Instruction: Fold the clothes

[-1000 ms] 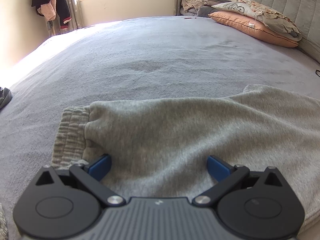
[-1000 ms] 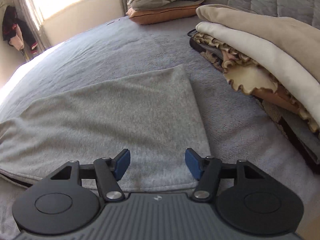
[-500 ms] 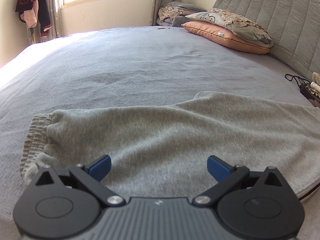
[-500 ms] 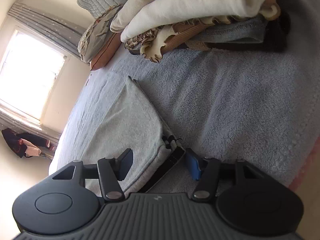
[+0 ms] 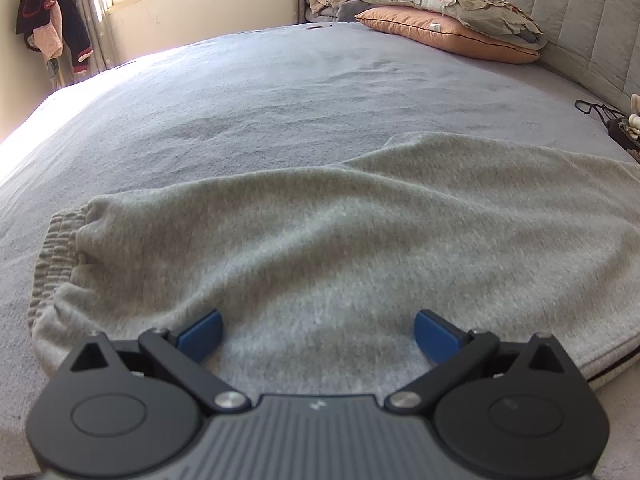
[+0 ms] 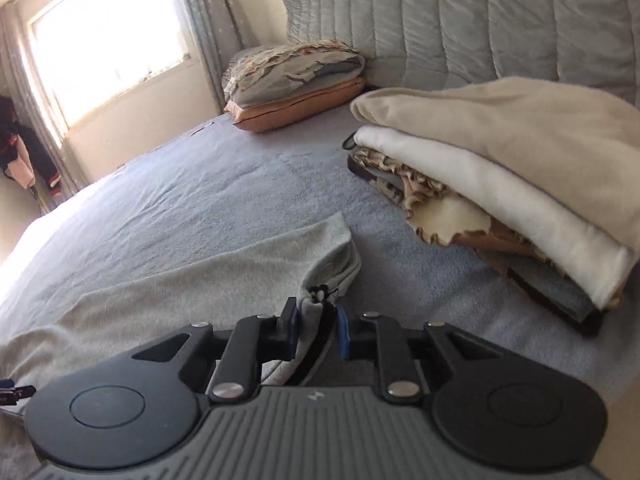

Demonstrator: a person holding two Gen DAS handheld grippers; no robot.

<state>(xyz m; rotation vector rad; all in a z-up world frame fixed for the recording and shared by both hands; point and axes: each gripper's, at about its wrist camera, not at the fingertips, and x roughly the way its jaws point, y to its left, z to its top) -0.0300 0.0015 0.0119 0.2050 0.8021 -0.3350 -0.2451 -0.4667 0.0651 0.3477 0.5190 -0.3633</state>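
The grey trousers (image 5: 340,248) are spread across the near part of the bed (image 5: 280,92). The left gripper (image 5: 318,334) is held wide open over them. The waistband (image 6: 320,316) is pinched in the right gripper (image 6: 316,326), whose jaws have just been closing; a clothes stack (image 6: 500,184) is seen at right

Pair of light grey fleece sweatpants (image 5: 340,248), laid lengthwise across the grey-blue bed cover, legs stacked one on the other. Ribbed elastic cuff (image 5: 52,256) at left end, bunched and slightly gathered. Cloth mostly flat, soft ripples through the middle. Waistband end (image 6: 332,272) at right, lifted off the cover and pinched into a fold; dark inner band and a knotted drawcord show along its edge.
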